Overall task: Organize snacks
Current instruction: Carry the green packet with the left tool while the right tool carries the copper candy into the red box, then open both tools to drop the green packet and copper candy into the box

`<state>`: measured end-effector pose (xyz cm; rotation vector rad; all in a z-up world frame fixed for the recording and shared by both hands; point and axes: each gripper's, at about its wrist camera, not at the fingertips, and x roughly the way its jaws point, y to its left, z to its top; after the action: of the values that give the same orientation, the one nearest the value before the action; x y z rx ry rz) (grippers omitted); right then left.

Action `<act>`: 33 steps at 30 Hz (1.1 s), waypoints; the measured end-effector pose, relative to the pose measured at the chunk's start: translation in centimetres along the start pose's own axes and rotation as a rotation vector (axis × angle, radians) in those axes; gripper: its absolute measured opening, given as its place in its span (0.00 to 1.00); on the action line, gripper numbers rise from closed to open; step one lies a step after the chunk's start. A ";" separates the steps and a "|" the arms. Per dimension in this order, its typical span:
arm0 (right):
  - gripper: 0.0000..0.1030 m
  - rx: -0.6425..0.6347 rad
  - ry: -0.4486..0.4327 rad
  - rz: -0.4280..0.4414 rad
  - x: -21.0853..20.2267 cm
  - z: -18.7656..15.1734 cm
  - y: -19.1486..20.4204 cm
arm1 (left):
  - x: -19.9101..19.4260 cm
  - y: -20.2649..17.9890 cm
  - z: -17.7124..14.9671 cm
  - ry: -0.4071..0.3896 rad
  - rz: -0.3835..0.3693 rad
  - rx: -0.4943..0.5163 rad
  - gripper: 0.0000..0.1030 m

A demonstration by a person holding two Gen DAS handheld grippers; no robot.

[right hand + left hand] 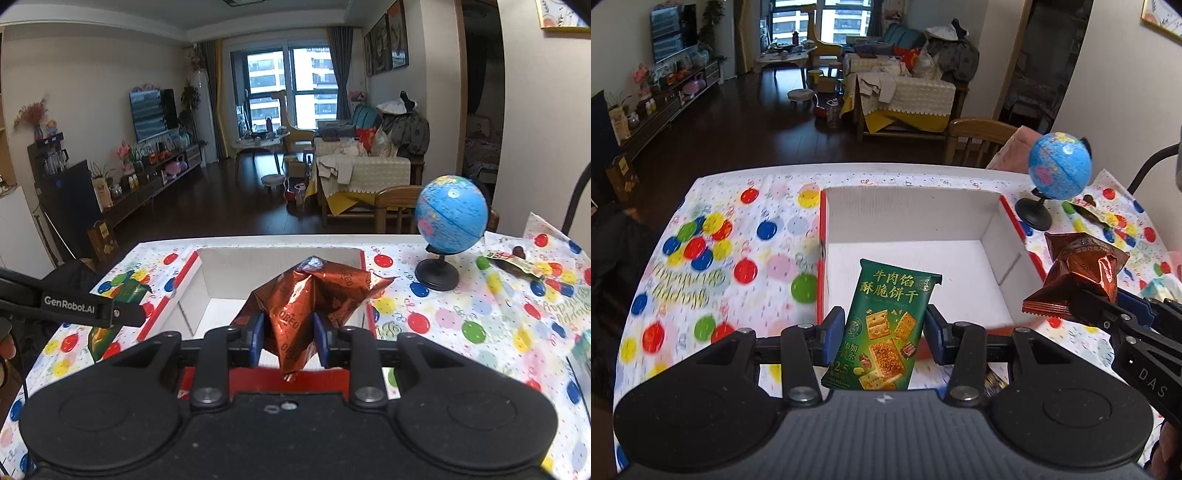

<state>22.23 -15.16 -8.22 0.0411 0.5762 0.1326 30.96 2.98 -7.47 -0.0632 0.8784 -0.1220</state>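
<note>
Dim daylight from far window; tablecloth motion-blurred; foil packet glints; strong fisheye bending at edges.

**Two snack packs held above the open box**

The green cracker packet, printed with gold characters and pictures of square crackers, stands upright, pinched at its lower half between the blue pads of the left claw, over the near edge of the white-lined, red-edged box. The copper-brown Oreo pack is crumpled, squeezed at its middle by the right claw, over the same box. A third, dark wrapper lies flat on the desk beyond the box's right side.
</note>
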 end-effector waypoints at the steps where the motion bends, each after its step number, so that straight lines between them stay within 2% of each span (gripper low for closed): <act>1: 0.26 0.000 0.009 0.003 0.8 0.3 0.0 | 0.7 0.1 0.5 0.003 0.000 0.007 0.44; 11: 0.26 0.011 0.113 -0.005 7.6 0.9 -0.2 | 8.4 0.5 4.1 0.082 0.013 0.067 0.44; 16: 0.26 0.026 0.174 -0.017 10.2 0.4 -0.2 | 11.7 0.8 4.2 0.134 0.016 0.078 0.44; 19: 0.19 0.028 0.206 -0.017 11.4 0.0 -0.1 | 13.4 0.8 3.9 0.169 0.020 0.094 0.44; 22: 0.19 0.014 0.230 -0.006 12.1 -0.2 0.3 | 15.0 0.6 3.6 0.210 0.032 0.111 0.45; 25: 0.21 0.005 0.255 -0.004 12.5 -0.5 0.6 | 15.9 0.5 3.3 0.243 0.038 0.128 0.45; 31: 0.26 0.024 0.273 -0.015 12.4 -0.7 0.4 | 16.2 -0.1 3.0 0.259 0.024 0.154 0.45; 33: 0.28 0.030 0.275 -0.010 12.3 -0.7 0.1 | 16.1 -0.1 2.9 0.260 0.014 0.149 0.48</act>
<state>32.04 -13.36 -15.47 0.0493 0.8534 0.1202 43.39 0.72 -17.86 0.1003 1.1264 -0.1846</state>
